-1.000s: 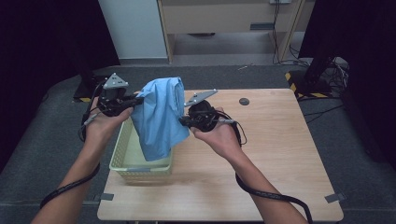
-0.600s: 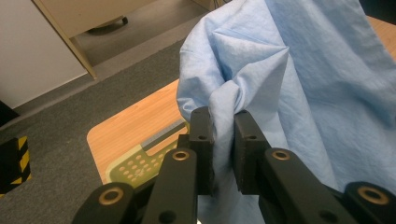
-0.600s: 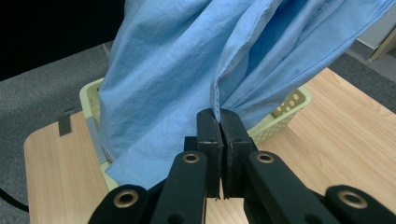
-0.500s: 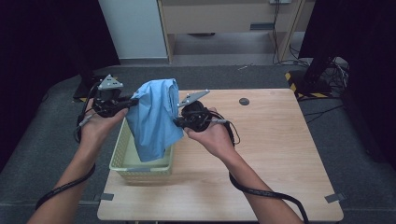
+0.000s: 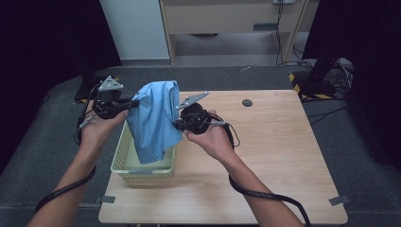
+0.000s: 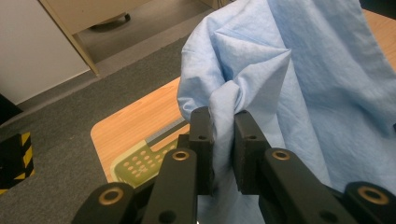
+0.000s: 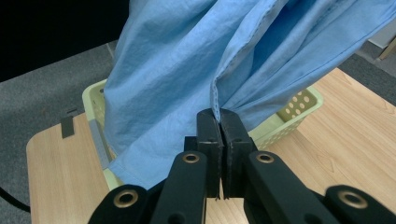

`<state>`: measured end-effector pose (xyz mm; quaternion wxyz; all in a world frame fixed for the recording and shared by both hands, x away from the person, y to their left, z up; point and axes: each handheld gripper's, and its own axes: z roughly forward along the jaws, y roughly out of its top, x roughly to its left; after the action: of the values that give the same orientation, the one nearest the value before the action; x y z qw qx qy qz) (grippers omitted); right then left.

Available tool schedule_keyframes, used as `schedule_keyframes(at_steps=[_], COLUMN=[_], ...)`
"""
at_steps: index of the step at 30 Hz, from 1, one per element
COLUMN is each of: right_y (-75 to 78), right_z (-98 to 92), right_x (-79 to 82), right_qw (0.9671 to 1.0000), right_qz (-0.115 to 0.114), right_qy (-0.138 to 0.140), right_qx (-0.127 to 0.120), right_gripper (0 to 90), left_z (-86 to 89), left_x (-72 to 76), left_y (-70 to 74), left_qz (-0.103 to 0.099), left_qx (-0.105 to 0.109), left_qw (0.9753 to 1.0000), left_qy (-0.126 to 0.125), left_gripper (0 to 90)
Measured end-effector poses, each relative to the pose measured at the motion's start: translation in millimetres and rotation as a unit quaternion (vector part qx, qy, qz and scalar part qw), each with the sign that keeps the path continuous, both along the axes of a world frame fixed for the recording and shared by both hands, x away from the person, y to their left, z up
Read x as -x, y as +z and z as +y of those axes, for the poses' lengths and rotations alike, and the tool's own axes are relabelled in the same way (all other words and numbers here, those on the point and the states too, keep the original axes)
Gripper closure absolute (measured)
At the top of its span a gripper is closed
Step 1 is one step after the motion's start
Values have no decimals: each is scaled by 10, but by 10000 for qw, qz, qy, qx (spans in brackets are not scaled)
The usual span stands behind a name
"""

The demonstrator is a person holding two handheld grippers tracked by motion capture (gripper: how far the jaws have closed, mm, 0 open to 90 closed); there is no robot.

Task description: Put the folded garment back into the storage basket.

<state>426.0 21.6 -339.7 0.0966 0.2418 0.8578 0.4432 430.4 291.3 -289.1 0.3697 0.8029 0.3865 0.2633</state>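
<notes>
Grey carpet floor [image 5: 56, 156], white panel [image 5: 135, 28] beside wooden cabinet [image 5: 222, 19], black curtains [image 5: 42, 38] both sides.

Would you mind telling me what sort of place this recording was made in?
Probably a lab or studio set up for recording: a lone wooden table stands on grey carpet between black curtains, loose cables run over the floor, and hazard tape marks a stand's base.

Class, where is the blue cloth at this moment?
In the high view the blue cloth hangs at the table's left side, held up between the left tongs and right tongs, its lower end inside the yellow basket.
</notes>
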Motion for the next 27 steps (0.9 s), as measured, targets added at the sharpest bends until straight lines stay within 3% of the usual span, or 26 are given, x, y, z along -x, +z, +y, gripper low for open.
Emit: schedule_keyframes(at_steps=[12, 27], right_y=[-64, -400], right_z=[120, 249], right_x=[-9, -59], right_qw=[10000, 9995], right_qz=[61, 291], right_qy=[67, 23], right_qx=[-7, 83], right_gripper=[884, 883], left_z=[97, 247], left_x=[-12, -134], left_y=[-26, -430], left_qz=[72, 386], left_qx=[-61, -41], left_qw=[9999, 9989], left_qy=[83, 264], left_gripper=[805, 802])
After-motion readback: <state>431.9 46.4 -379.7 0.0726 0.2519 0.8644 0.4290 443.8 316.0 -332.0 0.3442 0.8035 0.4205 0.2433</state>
